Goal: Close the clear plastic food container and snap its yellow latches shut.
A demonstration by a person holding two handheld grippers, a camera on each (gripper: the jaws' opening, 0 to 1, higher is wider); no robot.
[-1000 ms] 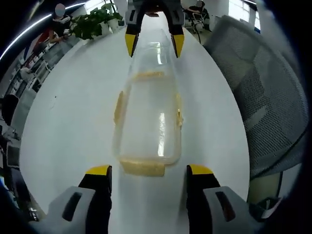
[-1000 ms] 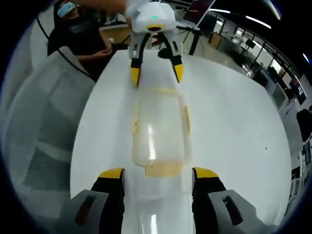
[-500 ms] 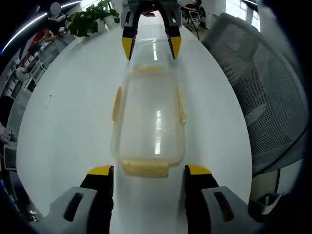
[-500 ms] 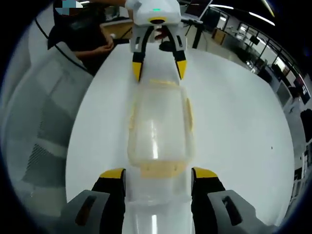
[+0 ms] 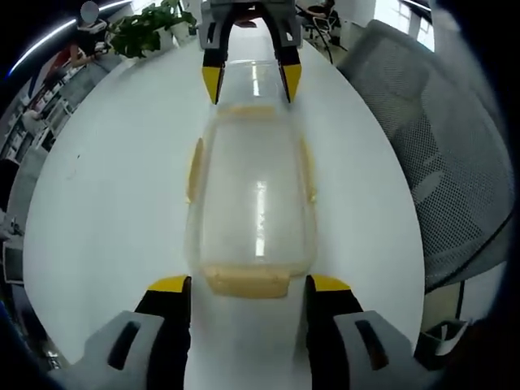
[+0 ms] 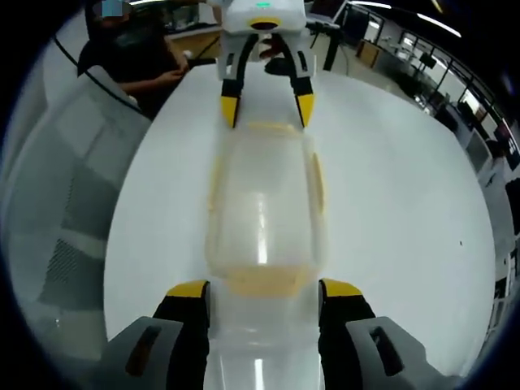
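White tabletop (image 5: 106,203) spreads under both of my cameras, with a grey mesh chair (image 5: 439,162) at its edge in the left gripper view and potted greenery (image 5: 146,32) at the far end.

My left gripper (image 5: 248,284) has its yellow-tipped jaws spread wide, straddling the near end of the clear plastic food container (image 5: 252,195); its near yellow latch (image 5: 246,282) sits right between the tips. My right gripper (image 5: 250,77) faces me from the far end, jaws also spread, either side of the far yellow latch (image 5: 248,110). Side latches (image 5: 195,166) run along both long edges, and the lid lies on the box.

From the right gripper view the picture mirrors: right gripper (image 6: 264,288) wide about the container (image 6: 264,203), left gripper (image 6: 266,110) opposite, a seated person (image 6: 142,57) beyond the table.

Against the frames of a second ago, both grippers have closed in along the container, so it looms larger and each end latch now sits level with the jaw tips.
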